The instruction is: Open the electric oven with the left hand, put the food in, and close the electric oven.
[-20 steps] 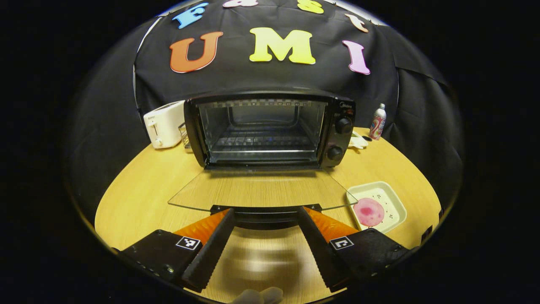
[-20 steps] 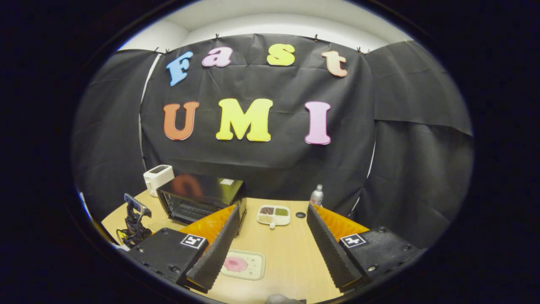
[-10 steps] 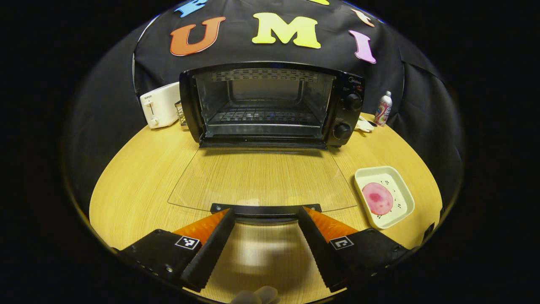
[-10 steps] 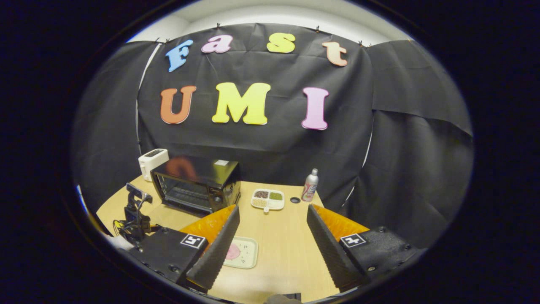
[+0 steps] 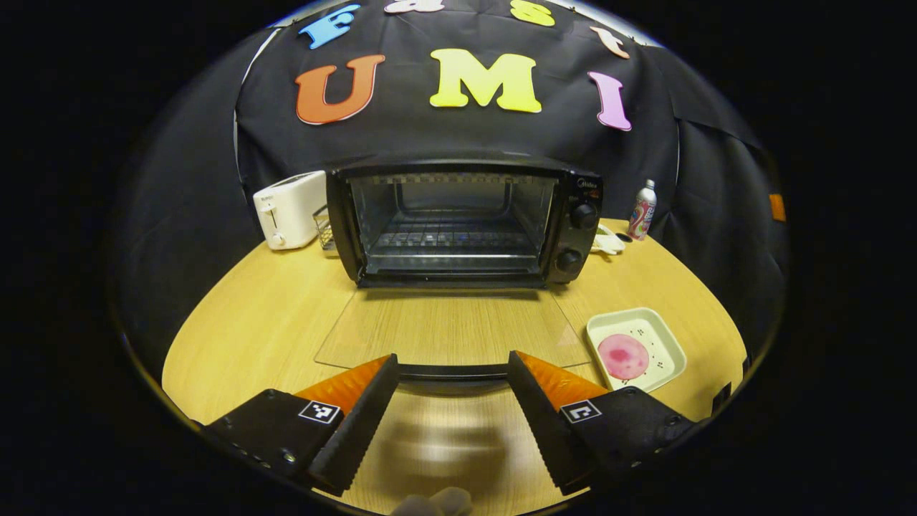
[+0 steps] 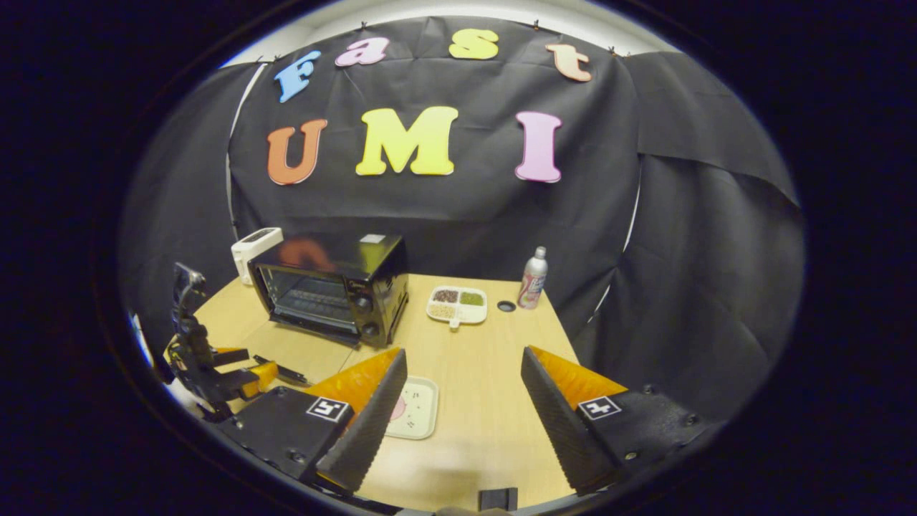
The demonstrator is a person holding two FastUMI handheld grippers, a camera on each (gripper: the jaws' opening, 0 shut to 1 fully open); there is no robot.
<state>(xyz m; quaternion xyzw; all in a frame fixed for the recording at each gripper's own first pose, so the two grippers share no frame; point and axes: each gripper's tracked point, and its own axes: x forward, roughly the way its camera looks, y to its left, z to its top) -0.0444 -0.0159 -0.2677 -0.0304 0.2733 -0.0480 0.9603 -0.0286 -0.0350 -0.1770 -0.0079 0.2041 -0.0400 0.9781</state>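
1. Left gripper view looks over the table [image 5: 243, 322], a round wooden top that carries everything ahead of the jaws.
2. Oven [image 5: 458, 218] stands straight ahead of the left gripper [image 5: 453, 376], cavity open and rack bare; its glass door [image 5: 451, 330] lies flat toward the jaws, with the door's handle [image 5: 453, 371] between the spread fingers, and I cannot tell if they touch it.
3. Right gripper [image 6: 464, 380], seen in the right gripper view, hangs over the table with its jaws wide apart and holding nothing; the oven is ahead and to its left.
4. Toaster [image 5: 290, 209] sits left of the oven, well beyond the left jaws.
5. Tray [image 5: 636, 349] lies just right of the left jaws, beside the door.
6. Food [image 5: 623, 356], a pink round, rests in that tray.
7. Bottle [image 5: 642, 209] stands far ahead to the right, past the oven's knobs.
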